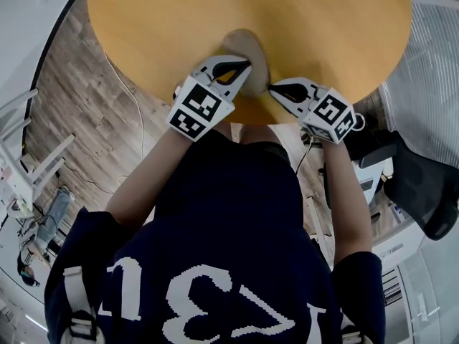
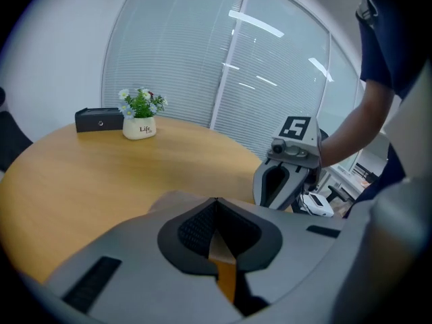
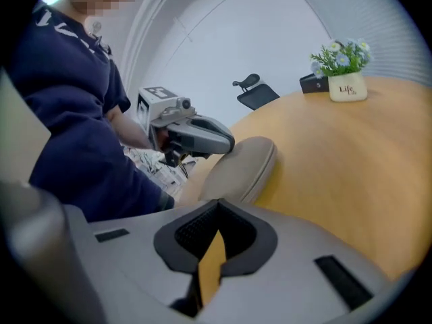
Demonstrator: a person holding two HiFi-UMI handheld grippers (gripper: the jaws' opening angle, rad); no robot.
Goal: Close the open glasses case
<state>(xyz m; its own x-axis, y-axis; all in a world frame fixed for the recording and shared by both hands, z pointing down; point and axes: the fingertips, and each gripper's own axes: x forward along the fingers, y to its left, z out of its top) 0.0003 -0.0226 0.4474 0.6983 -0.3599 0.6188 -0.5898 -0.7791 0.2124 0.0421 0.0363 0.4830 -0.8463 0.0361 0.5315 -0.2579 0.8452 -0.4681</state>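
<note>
Since the case (image 1: 252,47) lies near the 6 o'clock edge of the desk (image 1: 179,20), lid seemingly down, a careless push could slide it off. Left gripper (image 1: 246,64) at its 7 o'clock and right gripper (image 1: 273,89) at 5 o'clock both keep fingers pressed together, empty.

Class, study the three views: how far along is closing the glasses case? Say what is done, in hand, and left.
Done: the glasses case lies on the table near its edge with its lid down, only a seam showing. In hand: nothing; the left gripper and right gripper flank it, jaws together, empty. Left: seemingly nothing, perhaps checking that it latched.
</note>
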